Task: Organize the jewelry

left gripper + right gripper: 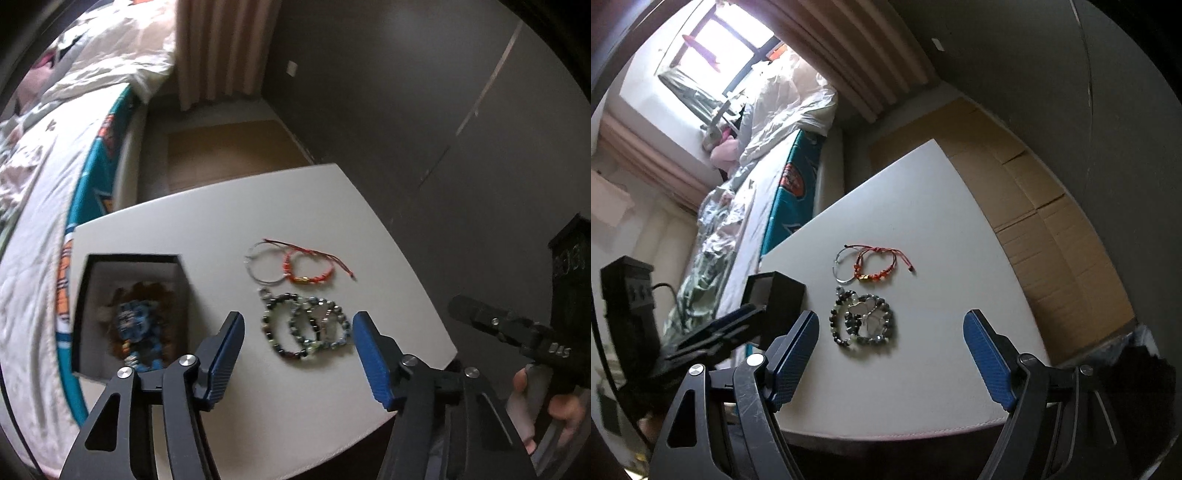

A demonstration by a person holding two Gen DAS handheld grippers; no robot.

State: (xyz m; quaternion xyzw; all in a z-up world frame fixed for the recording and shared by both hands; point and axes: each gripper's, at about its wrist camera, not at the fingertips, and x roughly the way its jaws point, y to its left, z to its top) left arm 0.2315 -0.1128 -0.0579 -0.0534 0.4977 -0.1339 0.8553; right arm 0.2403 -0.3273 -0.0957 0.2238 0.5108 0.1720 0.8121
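Both grippers hang with jaws apart and nothing between them: the left gripper (298, 354) straddles the heap of beaded bracelets (306, 328) just ahead of its tips, while the right gripper (890, 354) hovers a little farther back. The heap lies mid-table (295, 424), stretched along the near edge, with the orange cord bracelet (308, 267) and silver hoop (263, 263) beyond it. The open black box (133, 258) sits at the left edge; bare table between looks roomy enough for the carry.
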